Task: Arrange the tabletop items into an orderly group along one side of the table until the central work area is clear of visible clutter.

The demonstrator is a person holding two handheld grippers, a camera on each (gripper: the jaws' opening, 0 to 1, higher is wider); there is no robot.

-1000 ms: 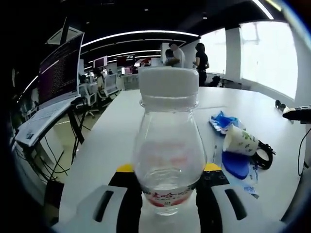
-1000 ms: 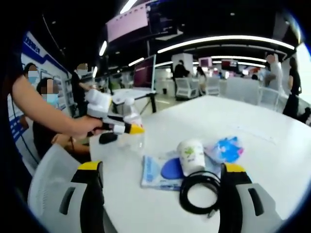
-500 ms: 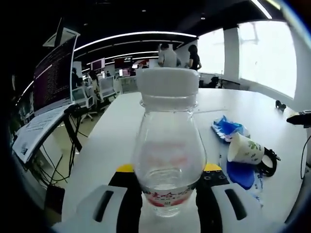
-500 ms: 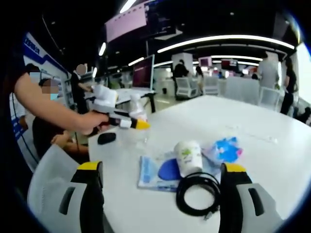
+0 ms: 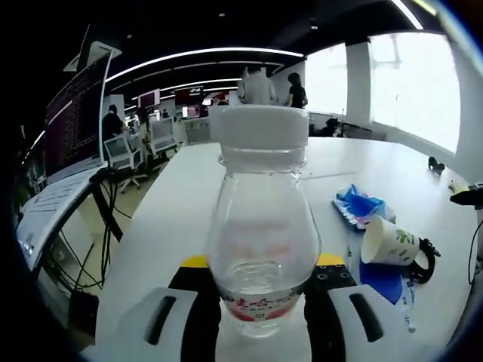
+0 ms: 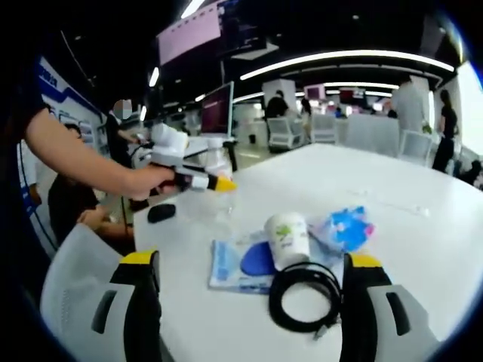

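Bottle (image 5: 263, 226), clear with a white cap, sits pinched upright in the left claw (image 5: 260, 298) above the table (image 5: 181, 204). Right claw (image 6: 249, 302) hangs spread over a black cable (image 6: 302, 298), beside a paper cup (image 6: 287, 240) and blue packet (image 6: 343, 228).

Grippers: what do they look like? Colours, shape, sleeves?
Both match. The right gripper has two broad light-grey jaws with dark slots, black inner faces and yellow tips. The left gripper looks the same; seen from the right gripper view it has a white body. The person's forearm is bare, with a dark short sleeve.
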